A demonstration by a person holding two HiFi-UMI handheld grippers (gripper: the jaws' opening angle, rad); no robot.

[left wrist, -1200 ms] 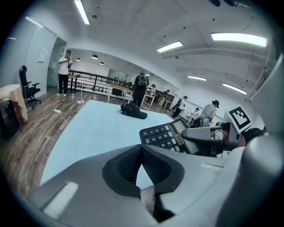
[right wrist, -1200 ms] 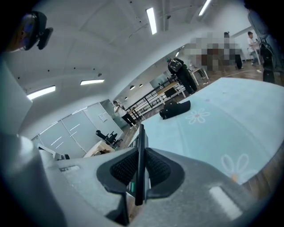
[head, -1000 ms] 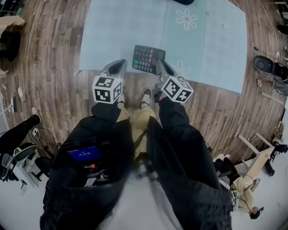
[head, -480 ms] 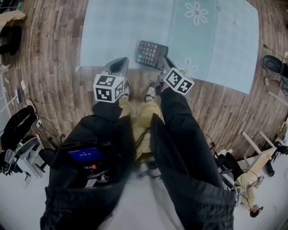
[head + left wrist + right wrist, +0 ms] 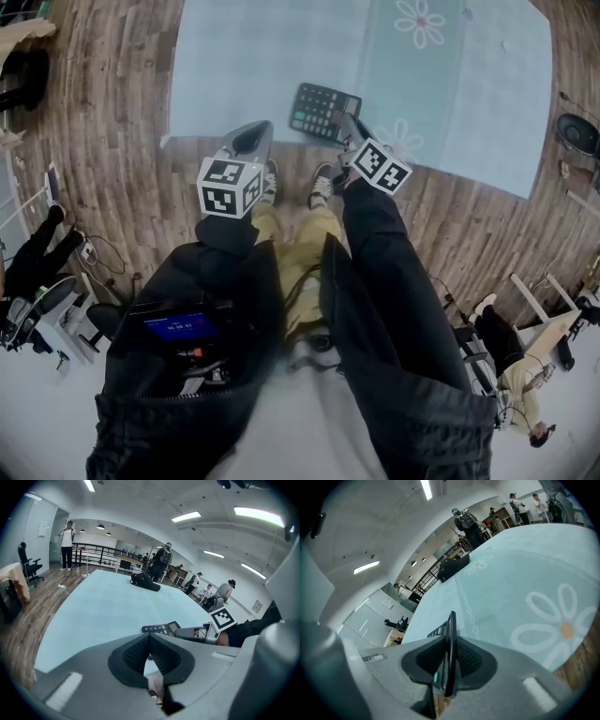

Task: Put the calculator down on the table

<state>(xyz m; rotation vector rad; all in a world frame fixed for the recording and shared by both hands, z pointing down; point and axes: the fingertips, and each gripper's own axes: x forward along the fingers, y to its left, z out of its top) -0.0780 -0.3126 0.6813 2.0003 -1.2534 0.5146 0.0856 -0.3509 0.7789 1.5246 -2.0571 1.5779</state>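
- Black flat calculator (image 5: 323,111) with rows of dark keys stands edgewise between my right gripper's (image 5: 350,124) jaws, which have just been opening but grip its near end.
- It is over the near edge of the pale blue, flower-printed counter (image 5: 262,56); I cannot tell whether it touches.
- My left gripper (image 5: 262,129), just beside it, has its jaws closed together on nothing.

A large open-plan office or lab hall: long strip lights (image 5: 186,516) on a white ceiling, a wood-plank floor (image 5: 112,141), a swivel office chair (image 5: 27,564), a black railing (image 5: 101,554), people (image 5: 67,541) standing near distant workstations, and cables (image 5: 98,255) trailing near the cloth-covered desk (image 5: 262,56).
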